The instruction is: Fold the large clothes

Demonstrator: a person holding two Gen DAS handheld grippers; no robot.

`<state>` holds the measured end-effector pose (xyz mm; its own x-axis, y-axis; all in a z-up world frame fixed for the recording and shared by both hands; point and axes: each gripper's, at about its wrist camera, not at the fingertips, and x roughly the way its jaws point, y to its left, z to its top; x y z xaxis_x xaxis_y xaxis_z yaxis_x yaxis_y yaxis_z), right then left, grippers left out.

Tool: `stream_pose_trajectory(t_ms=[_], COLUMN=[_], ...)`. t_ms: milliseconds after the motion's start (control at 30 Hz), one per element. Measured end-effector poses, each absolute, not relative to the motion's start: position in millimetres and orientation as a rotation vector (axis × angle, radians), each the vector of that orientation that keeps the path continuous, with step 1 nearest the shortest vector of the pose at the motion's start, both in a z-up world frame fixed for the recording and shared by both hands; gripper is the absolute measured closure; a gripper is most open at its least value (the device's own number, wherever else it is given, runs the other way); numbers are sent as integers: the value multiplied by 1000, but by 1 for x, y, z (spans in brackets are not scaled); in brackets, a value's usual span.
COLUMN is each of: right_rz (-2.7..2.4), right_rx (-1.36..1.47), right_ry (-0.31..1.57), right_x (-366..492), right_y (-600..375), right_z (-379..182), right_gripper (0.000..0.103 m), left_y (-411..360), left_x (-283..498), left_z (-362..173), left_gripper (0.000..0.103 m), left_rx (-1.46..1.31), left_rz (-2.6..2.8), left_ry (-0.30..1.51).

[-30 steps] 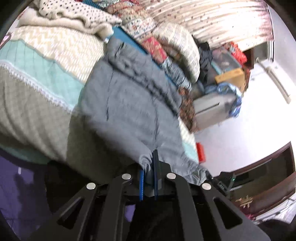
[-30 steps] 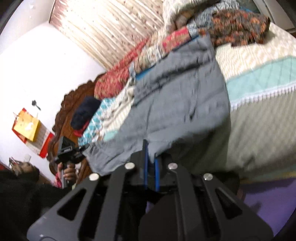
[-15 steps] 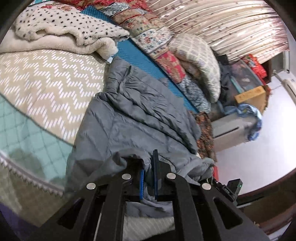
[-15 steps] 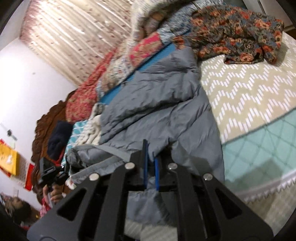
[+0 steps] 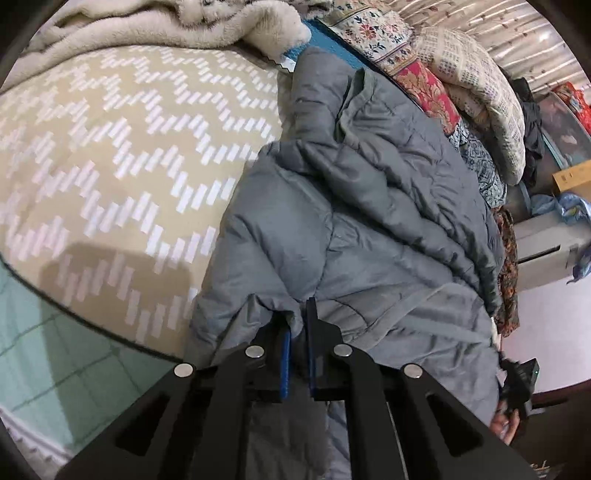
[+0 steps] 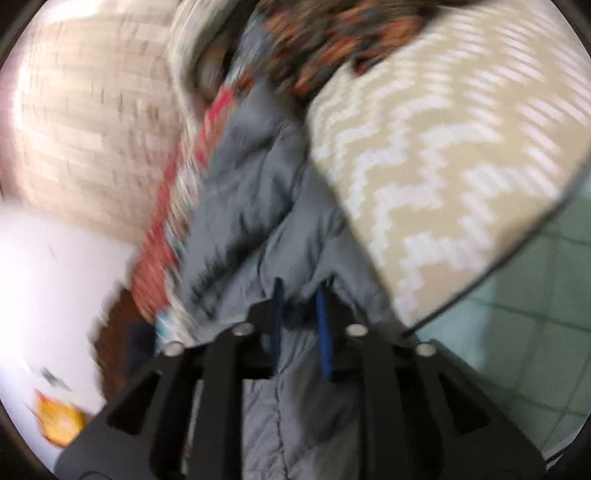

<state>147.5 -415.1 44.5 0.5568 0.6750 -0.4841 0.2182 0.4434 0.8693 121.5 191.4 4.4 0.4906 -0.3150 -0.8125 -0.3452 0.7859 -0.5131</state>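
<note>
A grey padded jacket [image 5: 369,221] lies lengthwise on the bed, its lower part doubled over onto its upper part. In the left wrist view my left gripper [image 5: 299,325] is shut on a bunched bit of the jacket's hem, low over the fabric. The right wrist view is blurred by motion. There the jacket [image 6: 258,184] runs away from my right gripper [image 6: 299,295], whose jaws are opening: a clear gap shows between the blue pads, with grey hem fabric loose between them. At the jacket's far hem a hand [image 5: 504,424] grips a black tool.
The bed wears a beige zigzag cover [image 5: 129,147] with a teal quilted border [image 5: 55,332]. A cream fleece blanket [image 5: 184,26] lies at the far end. Patterned pillows and quilts [image 5: 480,92] line the jacket's right side, with boxes and the floor beyond.
Both grippers have carried the jacket's hem forward over the bed and down, doubling the jacket over itself. The right gripper has rolled, and its pads have parted from a tight pinch.
</note>
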Motion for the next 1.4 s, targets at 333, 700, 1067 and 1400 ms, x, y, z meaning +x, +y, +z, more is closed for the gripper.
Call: stream_pose_trajectory(t_ms=[333,700,1067,1400], right_rz=[344,506,506,450], right_rx=[548,-76,39,99], right_ry=[794,945,1007,871], right_x=[117,130,150,134], right_y=[-368,-197,-213,-264], right_z=[151,115,75,129], right_gripper=[73,73,72,69], left_y=[194,143,175,104], left_x=[76,93,61,130], left_z=[91,81,110,59], left_gripper=[101,102,102,102], left_rx=[-660,-479,-505,-253], left_rz=[-11,45,155,9], left_ry=[779,890,761,943])
